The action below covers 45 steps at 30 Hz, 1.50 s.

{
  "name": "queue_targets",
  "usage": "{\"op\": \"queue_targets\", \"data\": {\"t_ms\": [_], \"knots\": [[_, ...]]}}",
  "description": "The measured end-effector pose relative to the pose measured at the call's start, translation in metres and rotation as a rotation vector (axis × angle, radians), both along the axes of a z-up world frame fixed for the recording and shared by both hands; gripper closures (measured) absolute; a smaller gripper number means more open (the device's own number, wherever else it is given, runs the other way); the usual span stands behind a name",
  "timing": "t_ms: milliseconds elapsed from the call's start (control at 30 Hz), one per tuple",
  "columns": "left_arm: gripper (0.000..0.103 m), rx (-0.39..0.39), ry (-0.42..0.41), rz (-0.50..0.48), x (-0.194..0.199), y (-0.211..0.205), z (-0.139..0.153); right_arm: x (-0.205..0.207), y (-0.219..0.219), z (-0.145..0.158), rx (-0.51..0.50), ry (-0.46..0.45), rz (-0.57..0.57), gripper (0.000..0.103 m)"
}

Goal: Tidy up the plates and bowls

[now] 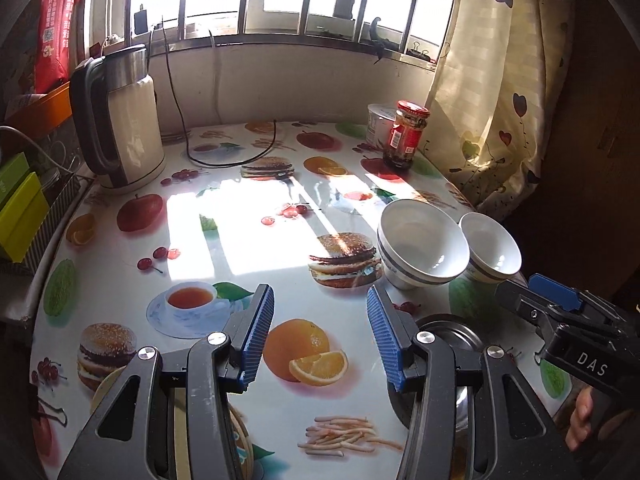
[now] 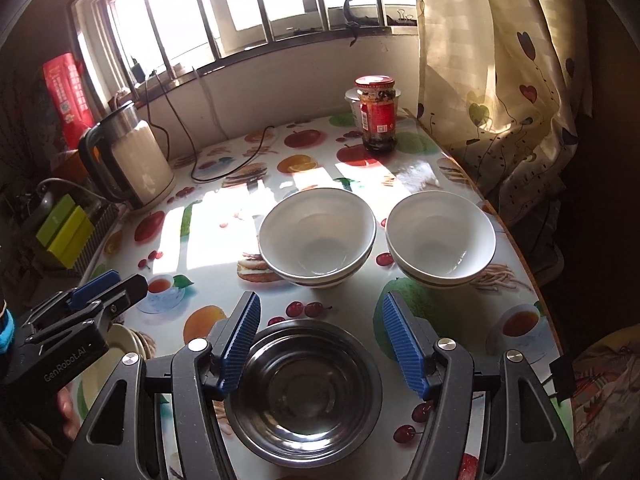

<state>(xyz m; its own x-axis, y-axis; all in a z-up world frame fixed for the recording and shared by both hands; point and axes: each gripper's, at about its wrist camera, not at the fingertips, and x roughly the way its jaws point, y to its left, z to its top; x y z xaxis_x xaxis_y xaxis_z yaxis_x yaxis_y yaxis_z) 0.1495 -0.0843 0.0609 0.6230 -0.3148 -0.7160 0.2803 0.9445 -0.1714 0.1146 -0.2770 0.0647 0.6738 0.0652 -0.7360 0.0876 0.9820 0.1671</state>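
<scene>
Both tools hang spread and empty over the fruit-print table.

The left tool [image 1: 320, 336] holds nothing between its blue pads, above a bare stretch of table [image 1: 224, 240]; a pale plate [image 2: 120, 344] lies partly under it. The right tool [image 2: 320, 344], also parted and touching nothing, hovers over a steel bowl [image 2: 304, 388]. Beyond stand two stacked white bowls [image 2: 316, 236], then just beside them a single white bowl [image 2: 440, 236]. Farther off are a red-lidded jar [image 2: 376, 112] and a kettle [image 1: 124, 120] by the window.
</scene>
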Motion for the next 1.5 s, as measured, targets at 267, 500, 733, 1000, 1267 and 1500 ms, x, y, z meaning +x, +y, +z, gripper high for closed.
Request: {"op": "queue_targets", "data": {"t_ms": [267, 500, 733, 1000, 1267, 1500], "knots": [[0.053, -0.034, 0.055, -0.042, 0.032, -0.027, -0.013, 0.020, -0.030, -0.011, -0.006, 0.019, -0.037, 0.039], [0.053, -0.029, 0.073, -0.053, 0.054, -0.043, -0.020, 0.037, -0.039, -0.022, 0.020, 0.030, -0.052, 0.039], [0.053, -0.026, 0.086, -0.059, 0.071, -0.055, -0.028, 0.053, -0.040, -0.028, 0.017, 0.027, -0.032, 0.039], [0.053, -0.011, 0.099, -0.069, 0.082, -0.066, -0.038, 0.069, -0.040, -0.032, -0.003, 0.036, -0.011, 0.049], [0.061, -0.009, 0.112, -0.077, 0.088, -0.068, -0.047, 0.079, -0.041, -0.041, 0.007, 0.051, -0.012, 0.062], [0.065, -0.006, 0.122, -0.093, 0.093, -0.073, -0.051, 0.085, -0.042, -0.045, 0.014, 0.057, -0.007, 0.070]]}}
